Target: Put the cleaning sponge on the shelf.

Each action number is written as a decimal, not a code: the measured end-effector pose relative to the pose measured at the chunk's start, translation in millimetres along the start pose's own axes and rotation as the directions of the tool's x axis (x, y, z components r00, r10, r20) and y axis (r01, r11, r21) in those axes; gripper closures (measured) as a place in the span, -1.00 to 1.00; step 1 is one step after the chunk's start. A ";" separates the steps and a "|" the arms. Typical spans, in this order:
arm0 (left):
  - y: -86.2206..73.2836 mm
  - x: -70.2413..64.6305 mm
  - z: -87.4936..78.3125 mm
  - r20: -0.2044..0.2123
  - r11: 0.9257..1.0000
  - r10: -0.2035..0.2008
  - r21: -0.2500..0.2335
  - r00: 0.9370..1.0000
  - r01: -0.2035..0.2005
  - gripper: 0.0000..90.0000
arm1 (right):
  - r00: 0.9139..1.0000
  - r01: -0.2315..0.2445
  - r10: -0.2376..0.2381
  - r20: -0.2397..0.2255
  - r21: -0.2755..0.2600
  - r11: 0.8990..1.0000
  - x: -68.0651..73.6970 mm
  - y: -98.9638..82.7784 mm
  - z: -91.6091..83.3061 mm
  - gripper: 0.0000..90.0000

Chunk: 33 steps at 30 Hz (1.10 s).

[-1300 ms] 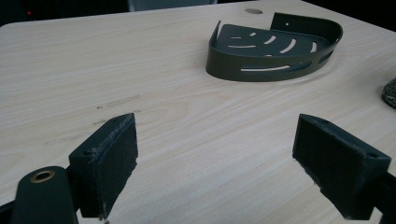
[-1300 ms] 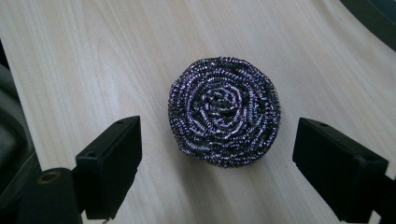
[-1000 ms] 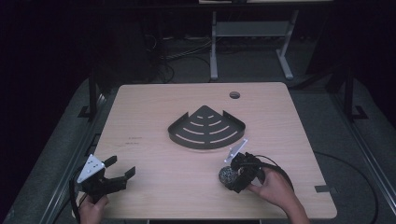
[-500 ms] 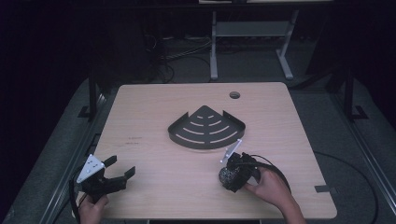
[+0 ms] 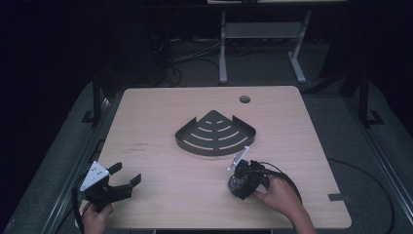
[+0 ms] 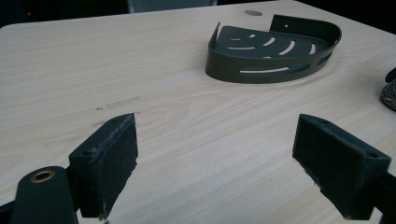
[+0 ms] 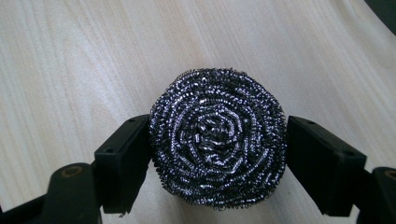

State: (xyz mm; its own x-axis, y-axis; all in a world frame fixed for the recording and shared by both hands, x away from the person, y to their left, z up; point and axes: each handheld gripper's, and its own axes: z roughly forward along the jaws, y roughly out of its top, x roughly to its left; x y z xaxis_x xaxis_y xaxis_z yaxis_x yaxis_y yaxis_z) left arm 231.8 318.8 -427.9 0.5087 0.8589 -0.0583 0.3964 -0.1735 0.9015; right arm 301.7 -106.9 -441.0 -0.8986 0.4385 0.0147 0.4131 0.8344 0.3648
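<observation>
A round steel wool scourer (image 7: 217, 140) lies on the wooden table (image 5: 160, 161) at the front right. My right gripper (image 7: 217, 135) points down over it, and its jaws have just been closing with the scourer between them. Both pads (image 7: 128, 158) now touch its sides. From the high view the right gripper (image 5: 238, 184) and the scourer (image 5: 235, 182) sit just in front of a dark quarter-round slotted caddy (image 5: 195, 146). My left gripper (image 5: 125, 173) rests low at the front left, open with nothing between its jaws (image 6: 219, 140). The caddy (image 6: 261, 70) stands beyond it, and the scourer's edge (image 6: 390, 93) shows at right.
A round cable hole (image 5: 244, 99) is in the table's far right part. The right gripper's cable (image 5: 285, 175) loops over the table beside the hand. A metal stand (image 5: 263, 34) is on the floor behind the table.
The right gripper has shifted a little to the left onto the scourer, and its jaws have closed in against it. The left gripper has stayed where it was.
</observation>
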 end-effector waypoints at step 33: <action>0.3 -0.9 0.4 0.003 1.000 0.000 0.000 1.000 0.000 -0.70 | 1.000 0.015 -0.015 0.004 -0.021 1.000 1.0 -1.6 -12.5 -0.27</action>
State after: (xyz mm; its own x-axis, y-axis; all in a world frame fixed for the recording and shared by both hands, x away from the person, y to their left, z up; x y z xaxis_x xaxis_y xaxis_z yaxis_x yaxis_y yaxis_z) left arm 231.8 317.8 -427.7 0.5110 0.8575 -0.0597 0.3965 -0.1735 0.9015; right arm 298.2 -112.0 -429.9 -0.9040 0.4276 0.0055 0.3966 0.8334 0.3849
